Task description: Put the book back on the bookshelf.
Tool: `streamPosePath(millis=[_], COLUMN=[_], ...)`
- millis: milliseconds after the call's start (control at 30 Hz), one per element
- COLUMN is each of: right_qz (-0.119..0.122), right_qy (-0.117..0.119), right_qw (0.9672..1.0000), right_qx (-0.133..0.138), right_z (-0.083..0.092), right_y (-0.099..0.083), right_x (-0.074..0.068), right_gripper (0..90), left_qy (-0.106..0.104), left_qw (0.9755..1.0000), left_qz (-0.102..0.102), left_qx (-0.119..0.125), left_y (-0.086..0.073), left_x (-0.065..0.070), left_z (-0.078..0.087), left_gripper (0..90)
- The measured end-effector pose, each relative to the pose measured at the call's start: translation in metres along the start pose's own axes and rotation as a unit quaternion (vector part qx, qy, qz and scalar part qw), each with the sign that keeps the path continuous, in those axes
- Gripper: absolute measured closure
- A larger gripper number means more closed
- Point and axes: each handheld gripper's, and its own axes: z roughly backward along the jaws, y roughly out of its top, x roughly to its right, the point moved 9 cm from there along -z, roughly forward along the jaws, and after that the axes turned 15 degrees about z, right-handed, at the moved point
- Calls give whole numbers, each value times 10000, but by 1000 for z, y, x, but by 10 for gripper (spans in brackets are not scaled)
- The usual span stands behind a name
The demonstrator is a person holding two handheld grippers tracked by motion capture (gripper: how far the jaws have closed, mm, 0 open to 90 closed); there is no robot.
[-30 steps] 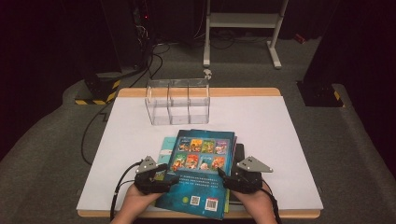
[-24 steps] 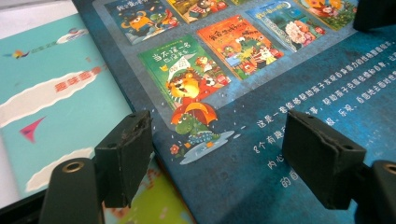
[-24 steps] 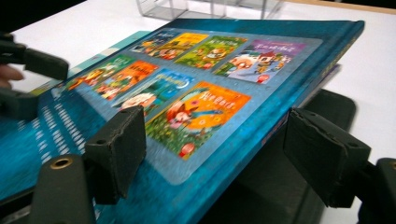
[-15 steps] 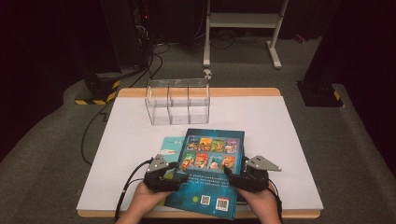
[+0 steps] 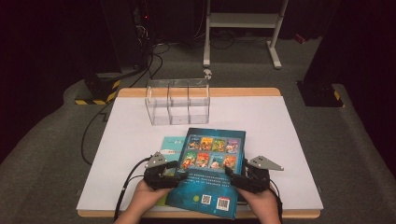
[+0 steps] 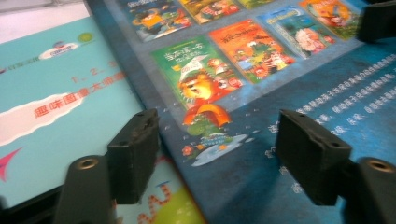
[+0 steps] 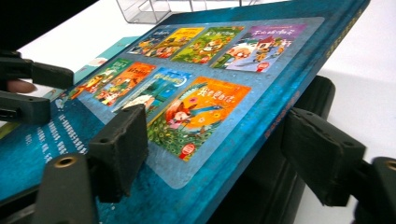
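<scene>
A blue picture book lies face up near the table's front edge, across a teal book on its left. My left gripper is at its left edge and my right gripper at its right edge. In the left gripper view, my left gripper straddles that edge, one jaw over the teal book, one over the blue cover. Its jaws have just been closing, the pads clear. My right gripper straddles the other edge of the book, also just closing, not pressing.
A clear plastic bin with compartments stands at the back of the white table. A black object lies under the blue book's right side. The person's hands come in over the front edge.
The blue book has swung from a slant to nearly square with the table, and more of the teal book shows at its left. Both grippers have shifted slightly right.
</scene>
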Motion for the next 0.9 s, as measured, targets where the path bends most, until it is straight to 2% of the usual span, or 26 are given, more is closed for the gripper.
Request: streamPosePath(millis=[100,267,500,600,700,767,900], right_qz=[24,74,93,100,57,-72,-170], right_qy=[13,39,26,43,-17,55,112], right_qw=[10000,9999,9998,9996,9996,9994,9991], right_qx=[-39,-148,-194,-249,-264,-346,-369], right_z=[0,-3,-15,-17,-21,-25,-26], right_y=[1,5,13,15,17,18,16], right_x=[0,3,18,21,27,29,23], right_gripper=[245,251,262,235,227,207,221], left_qy=[29,66,157,179,210,222,221], left_qw=[10000,10000,9999,9998,9997,9997,9996], left_qz=[-47,3,31,71,98,99,97], left_qx=[-44,-34,-27,47,74,97,166], left_y=[0,2,12,15,19,20,20], left_x=[0,-2,-6,-7,-8,-7,-7], left_z=[0,-3,-15,-18,-23,-24,-23], left_gripper=[311,311,310,315,316,316,319])
